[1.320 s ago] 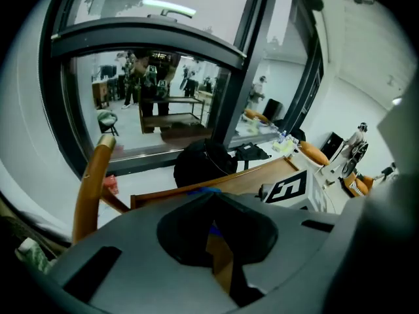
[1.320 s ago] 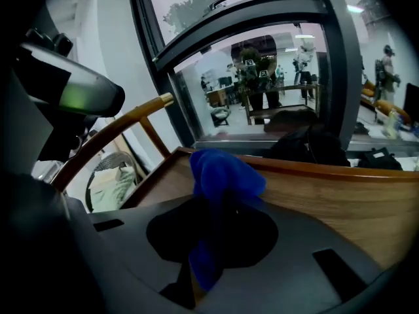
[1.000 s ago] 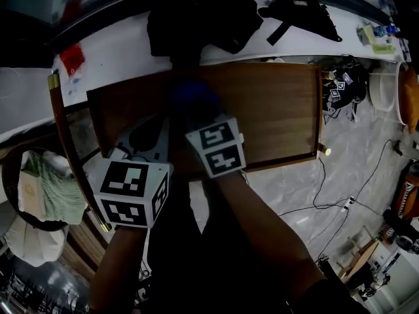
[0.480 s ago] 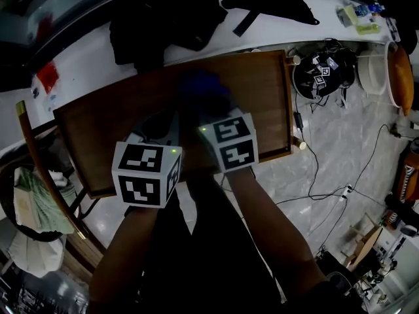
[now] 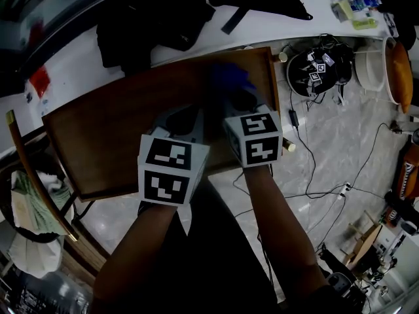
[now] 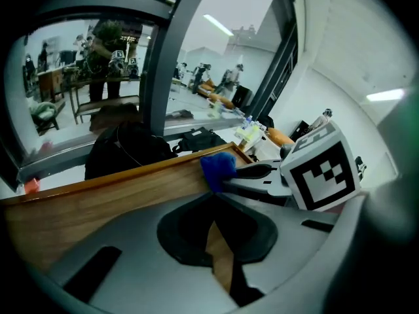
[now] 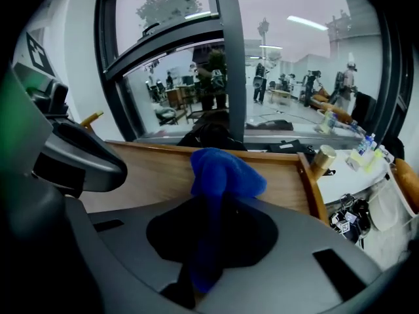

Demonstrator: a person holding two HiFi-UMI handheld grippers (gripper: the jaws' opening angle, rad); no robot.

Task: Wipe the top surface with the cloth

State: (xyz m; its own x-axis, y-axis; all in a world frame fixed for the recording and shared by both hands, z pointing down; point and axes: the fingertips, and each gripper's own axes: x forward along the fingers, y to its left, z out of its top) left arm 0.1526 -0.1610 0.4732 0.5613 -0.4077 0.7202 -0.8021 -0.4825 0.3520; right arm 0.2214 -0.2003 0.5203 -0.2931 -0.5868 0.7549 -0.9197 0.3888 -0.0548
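Tabletop (image 5: 111, 136) of brown wood bears cloth (image 5: 230, 78), pale floor (image 5: 340, 142) beside it

The right claw (image 5: 233, 98), clamped on the blue cloth (image 5: 229, 76), has slid rightward across the wooden surface (image 5: 118, 136). A second ago broad wood lay to its right; now the surface's right edge is just beside it. The left claw (image 5: 188, 120), jaws together, has followed, leaving more bare wood to its left.
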